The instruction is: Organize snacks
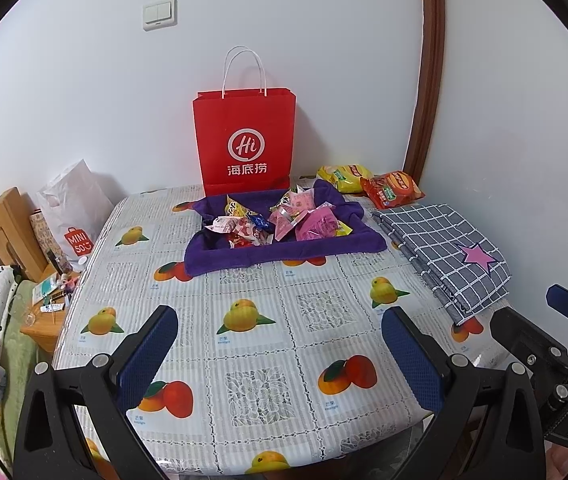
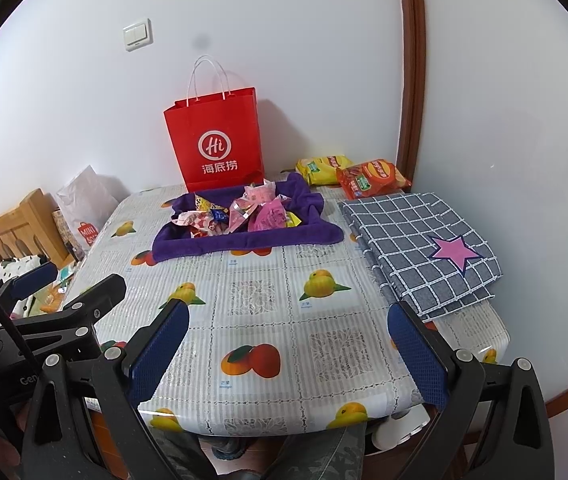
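Low in frame, left gripper (image 1: pixel 277 354) and right gripper (image 2: pixel 290 350), jaws spread wide, empty, above the fruit-print table (image 1: pixel 259 320). At centre, small snack packets (image 1: pixel 279 222) heaped on a purple cloth (image 1: pixel 284 254). Right, folded checked cloth (image 1: pixel 444 248). Farther up, chip bags (image 1: pixel 368 182), red paper bag (image 1: pixel 243 140) against the wall.

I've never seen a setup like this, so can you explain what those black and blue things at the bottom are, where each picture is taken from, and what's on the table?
They are hand-held grippers, one per hand, each carrying a camera that looks along its blue-padded fingers. One picture is from the left gripper, the other from the right gripper. Both are open and hold nothing. On the table lie a purple cloth heaped with small snacks, a red paper bag, two chip bags and a folded checked cloth.
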The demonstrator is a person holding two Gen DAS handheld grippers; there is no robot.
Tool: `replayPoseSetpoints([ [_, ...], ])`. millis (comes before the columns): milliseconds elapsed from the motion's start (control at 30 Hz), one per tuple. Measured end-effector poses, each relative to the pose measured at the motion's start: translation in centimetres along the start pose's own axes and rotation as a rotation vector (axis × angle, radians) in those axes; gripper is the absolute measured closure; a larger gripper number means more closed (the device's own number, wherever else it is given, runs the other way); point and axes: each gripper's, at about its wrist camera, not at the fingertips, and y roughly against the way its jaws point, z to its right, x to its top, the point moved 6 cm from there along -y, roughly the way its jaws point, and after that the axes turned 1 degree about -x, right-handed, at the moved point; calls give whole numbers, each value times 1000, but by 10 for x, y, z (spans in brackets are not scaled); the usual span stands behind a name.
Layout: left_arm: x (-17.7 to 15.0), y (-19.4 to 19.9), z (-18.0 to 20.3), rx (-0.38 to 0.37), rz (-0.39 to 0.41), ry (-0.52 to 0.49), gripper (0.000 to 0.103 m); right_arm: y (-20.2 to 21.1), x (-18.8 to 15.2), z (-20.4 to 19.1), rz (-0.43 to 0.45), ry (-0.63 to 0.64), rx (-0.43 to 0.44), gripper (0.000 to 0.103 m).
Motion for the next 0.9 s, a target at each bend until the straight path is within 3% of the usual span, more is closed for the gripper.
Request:
replayPoseSetpoints([
  [900,-1,1,0,-2,1,0,0,2,-1,-3,6,2,6,4],
])
